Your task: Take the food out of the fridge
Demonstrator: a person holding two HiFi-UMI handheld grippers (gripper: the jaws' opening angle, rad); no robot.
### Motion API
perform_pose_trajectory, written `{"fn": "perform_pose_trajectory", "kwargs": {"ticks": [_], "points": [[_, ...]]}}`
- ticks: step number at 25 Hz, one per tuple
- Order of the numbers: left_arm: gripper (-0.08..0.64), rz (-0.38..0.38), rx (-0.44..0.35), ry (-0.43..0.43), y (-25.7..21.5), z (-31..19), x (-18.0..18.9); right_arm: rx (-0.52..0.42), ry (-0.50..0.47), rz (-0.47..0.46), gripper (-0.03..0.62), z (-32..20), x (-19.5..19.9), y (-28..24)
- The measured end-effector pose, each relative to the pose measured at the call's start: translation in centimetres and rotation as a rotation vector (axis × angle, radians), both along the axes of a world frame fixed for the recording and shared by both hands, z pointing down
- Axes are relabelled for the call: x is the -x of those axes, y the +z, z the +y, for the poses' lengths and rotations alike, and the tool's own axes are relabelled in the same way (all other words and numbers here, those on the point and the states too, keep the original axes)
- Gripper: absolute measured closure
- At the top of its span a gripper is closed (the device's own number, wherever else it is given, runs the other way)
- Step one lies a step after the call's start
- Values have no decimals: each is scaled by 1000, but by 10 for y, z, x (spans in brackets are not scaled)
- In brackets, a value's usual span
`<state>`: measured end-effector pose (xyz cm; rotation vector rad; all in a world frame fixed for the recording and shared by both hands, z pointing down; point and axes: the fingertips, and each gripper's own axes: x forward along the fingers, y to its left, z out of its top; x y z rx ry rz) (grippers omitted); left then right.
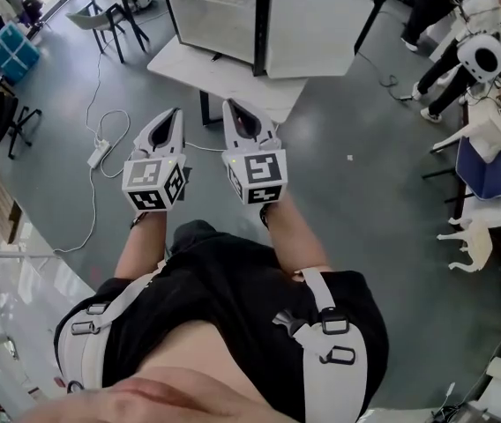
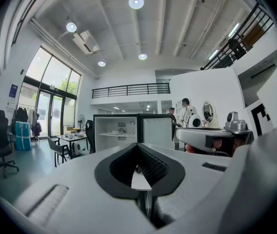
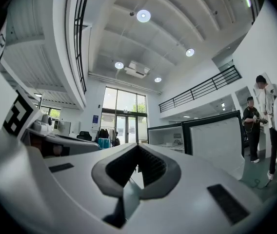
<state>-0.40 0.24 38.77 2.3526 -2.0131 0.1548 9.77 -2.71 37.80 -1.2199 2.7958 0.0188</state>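
The fridge [image 1: 213, 11] stands a few steps ahead of me on a low white table [image 1: 189, 69], with its door [image 1: 317, 35] swung open to the right. In the left gripper view the fridge [image 2: 115, 133] shows a white inside with a shelf that bears small pale things, too small to tell. In the right gripper view the fridge [image 3: 167, 136] and its door [image 3: 211, 140] are at the right. My left gripper [image 1: 176, 113] [image 2: 138, 146] and right gripper [image 1: 230, 105] [image 3: 138, 148] are side by side at waist height. Both point at the fridge, shut and holding nothing.
A white power strip [image 1: 98, 154] with its cable lies on the grey floor to my left. A dark table with chairs [image 1: 114, 11] stands at the far left. People [image 1: 458, 51] stand by white desks at the right. Open floor lies between me and the fridge.
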Motion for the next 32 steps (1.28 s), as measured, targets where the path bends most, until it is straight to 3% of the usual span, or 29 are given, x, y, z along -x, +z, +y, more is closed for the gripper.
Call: {"fn": "perform_pose_trajectory", "kwargs": {"ticks": [6, 14, 23, 32], "points": [[557, -12, -6, -6, 2, -15, -6, 12, 0, -13, 586, -18, -4, 4], [557, -4, -26, 1, 3, -58, 16, -16, 17, -12, 586, -60, 18, 3], [557, 30, -33, 4, 5, -130, 73, -15, 52, -22, 586, -134, 65, -1], [557, 27, -38, 99, -11, -234, 138, -32, 185, -17, 586, -236, 123, -16]]}}
